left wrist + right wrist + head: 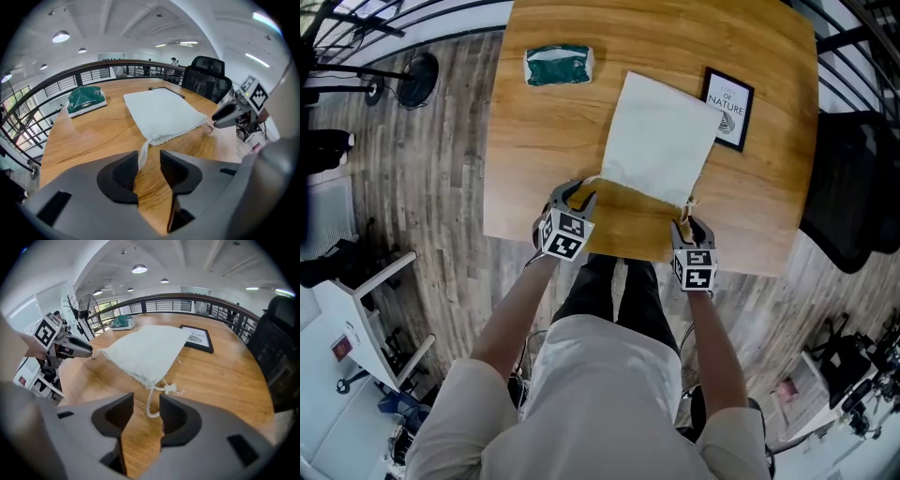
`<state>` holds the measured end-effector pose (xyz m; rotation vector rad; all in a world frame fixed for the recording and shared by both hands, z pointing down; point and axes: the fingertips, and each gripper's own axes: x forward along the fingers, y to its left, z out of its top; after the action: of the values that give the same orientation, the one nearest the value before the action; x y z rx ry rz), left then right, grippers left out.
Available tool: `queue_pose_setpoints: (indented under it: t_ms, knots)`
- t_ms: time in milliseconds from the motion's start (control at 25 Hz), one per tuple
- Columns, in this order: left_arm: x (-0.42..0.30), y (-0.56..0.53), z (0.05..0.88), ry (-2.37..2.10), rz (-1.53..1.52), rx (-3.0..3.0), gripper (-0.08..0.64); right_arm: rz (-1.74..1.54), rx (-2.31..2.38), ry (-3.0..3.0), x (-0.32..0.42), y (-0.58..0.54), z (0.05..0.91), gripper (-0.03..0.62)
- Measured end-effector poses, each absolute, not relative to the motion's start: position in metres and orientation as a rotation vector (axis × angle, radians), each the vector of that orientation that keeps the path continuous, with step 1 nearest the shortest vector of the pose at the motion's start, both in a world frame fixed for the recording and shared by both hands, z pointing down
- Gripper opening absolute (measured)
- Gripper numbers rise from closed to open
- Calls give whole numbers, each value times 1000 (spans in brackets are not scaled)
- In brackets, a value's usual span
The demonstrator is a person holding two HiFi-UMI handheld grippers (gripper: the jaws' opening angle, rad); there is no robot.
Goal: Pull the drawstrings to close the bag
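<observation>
A white drawstring bag (661,141) lies flat on the wooden table (544,141), its gathered mouth toward the near edge. My left gripper (574,196) is at the mouth's left corner. In the left gripper view its jaws (149,157) stand open, and the left drawstring (143,151) runs loose from the bag (161,115) down between them. My right gripper (689,223) is at the mouth's right corner. Its jaws (146,400) are open too, with the right drawstring's loop (151,404) lying slack on the wood just ahead, beside a knot (173,390).
A green packet (558,66) sits at the table's far left. A black-framed print (728,108) lies right of the bag. A black chair (853,187) stands off the table's right side. The table's near edge runs just under both grippers.
</observation>
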<state>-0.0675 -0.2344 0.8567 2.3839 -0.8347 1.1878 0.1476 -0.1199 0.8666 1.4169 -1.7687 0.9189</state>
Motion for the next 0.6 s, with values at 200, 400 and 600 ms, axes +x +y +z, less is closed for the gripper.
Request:
queue_pose_setpoints:
  t_ms: [200,400,600]
  knots:
    - [-56,-245,871,-822,1263,2390,169,911,1434,-1749,151,-126,881,158]
    - [-51,-253,881,-836,1273,2370,138,910,1463,-1737,155,-133,891,158]
    - [-57,-259,894,-875,1318,2351,24,916,1483,-1710,157,-139,899,153]
